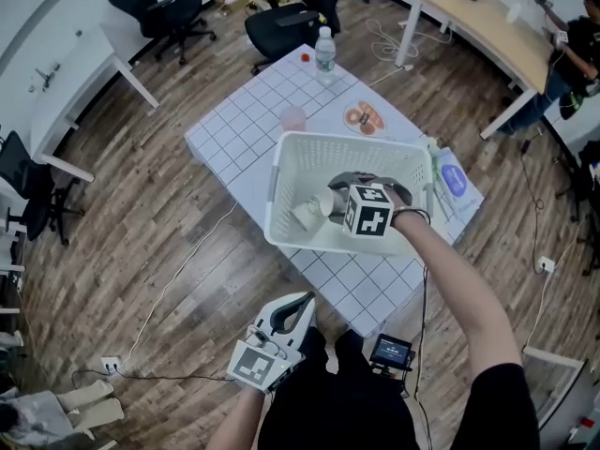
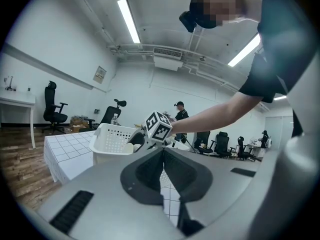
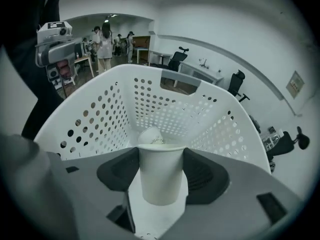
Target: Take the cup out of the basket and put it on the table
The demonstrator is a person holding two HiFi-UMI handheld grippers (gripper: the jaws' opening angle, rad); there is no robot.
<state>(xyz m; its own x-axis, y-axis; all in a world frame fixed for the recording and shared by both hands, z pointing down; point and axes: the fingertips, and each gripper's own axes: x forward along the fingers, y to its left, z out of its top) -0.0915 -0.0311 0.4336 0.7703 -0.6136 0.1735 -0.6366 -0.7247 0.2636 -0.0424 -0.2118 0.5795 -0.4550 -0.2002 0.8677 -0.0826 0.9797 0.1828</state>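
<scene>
**Item:** cup (image 3: pixel 160 176), white paper. It is sitting between the jaws of the right gripper (image 3: pixel 161 166), which are pressing on its two sides. Its long axis is running along the jaws, with the rim at the far end.

**Location:** it is sitting within the walls of the basket (image 3: pixel 100 119), so the way out is probably lying upward. A second cup (image 3: pixel 149 134) is lying just behind it. Bare tabletop (image 1: pixel 244 120) is showing beside the basket.

**Left gripper** (image 2: pixel 162 151): its jaws are resting together, gripping nothing, well apart from the basket.
</scene>
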